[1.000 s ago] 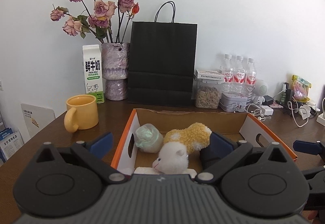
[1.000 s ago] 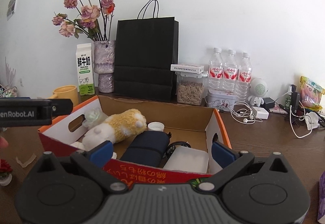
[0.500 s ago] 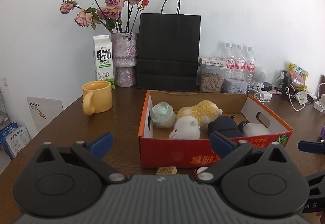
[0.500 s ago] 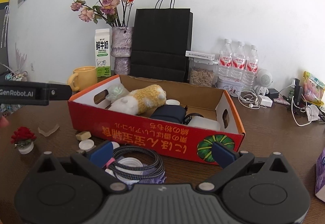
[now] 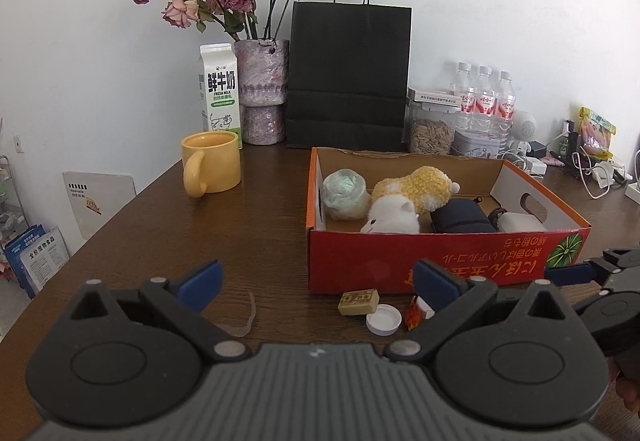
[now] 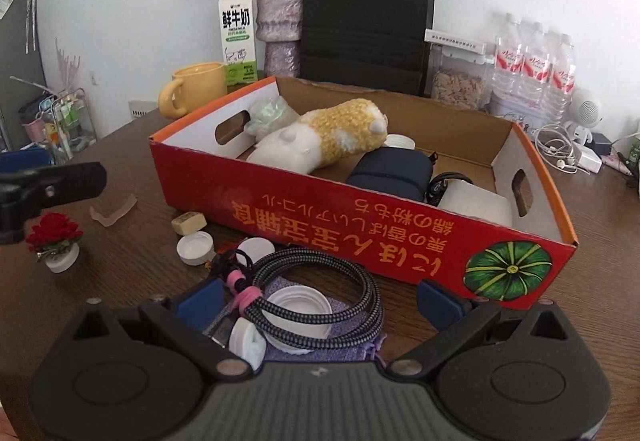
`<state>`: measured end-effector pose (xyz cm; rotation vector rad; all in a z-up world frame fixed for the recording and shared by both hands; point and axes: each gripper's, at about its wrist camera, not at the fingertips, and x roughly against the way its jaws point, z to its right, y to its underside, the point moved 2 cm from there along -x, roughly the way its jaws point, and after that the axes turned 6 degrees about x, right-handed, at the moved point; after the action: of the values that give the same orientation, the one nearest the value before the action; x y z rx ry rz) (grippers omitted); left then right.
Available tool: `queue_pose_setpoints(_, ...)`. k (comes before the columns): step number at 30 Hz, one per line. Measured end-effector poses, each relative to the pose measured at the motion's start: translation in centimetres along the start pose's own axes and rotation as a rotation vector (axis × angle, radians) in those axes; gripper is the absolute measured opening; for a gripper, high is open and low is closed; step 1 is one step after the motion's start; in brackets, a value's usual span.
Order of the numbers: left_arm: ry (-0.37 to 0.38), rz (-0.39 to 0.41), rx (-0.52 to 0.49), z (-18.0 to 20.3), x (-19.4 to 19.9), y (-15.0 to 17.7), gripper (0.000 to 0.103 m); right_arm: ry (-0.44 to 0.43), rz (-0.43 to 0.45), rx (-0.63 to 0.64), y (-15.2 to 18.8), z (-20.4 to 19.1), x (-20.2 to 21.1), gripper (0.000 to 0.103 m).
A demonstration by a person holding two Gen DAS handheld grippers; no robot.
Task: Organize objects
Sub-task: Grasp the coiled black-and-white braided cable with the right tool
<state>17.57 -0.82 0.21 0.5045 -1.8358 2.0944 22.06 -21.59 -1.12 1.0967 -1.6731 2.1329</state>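
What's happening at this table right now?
A person is tidying loose items into the red cardboard box, holding a gripper in each hand. Both the left gripper and the right gripper are open and empty. The plush toy is already boxed; the coiled cable and bottle cap remain on the table.

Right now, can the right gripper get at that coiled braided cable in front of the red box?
Probably yes. The right gripper is open, and the coiled cable lies on top of the clutter directly between its fingers, nothing covering it; the red box sits behind.

Red box [image 6: 360, 217], yellow mug [image 5: 212, 167]
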Motion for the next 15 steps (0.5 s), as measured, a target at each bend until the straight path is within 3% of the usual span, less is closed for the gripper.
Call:
queue_pose_setpoints(6, -0.011, -0.028, 0.017, -1.3, -0.3, 0.1, 0.103, -0.077, -0.113, -0.038, -0.9, 0.5, -3.0, 0.103)
queue_pose_setpoints(15, -0.009, -0.065, 0.018, -2.0, -1.0, 0.3, 0.103, -0.082, -0.131, -0.049, -0.7, 0.1, -4.4, 0.103)
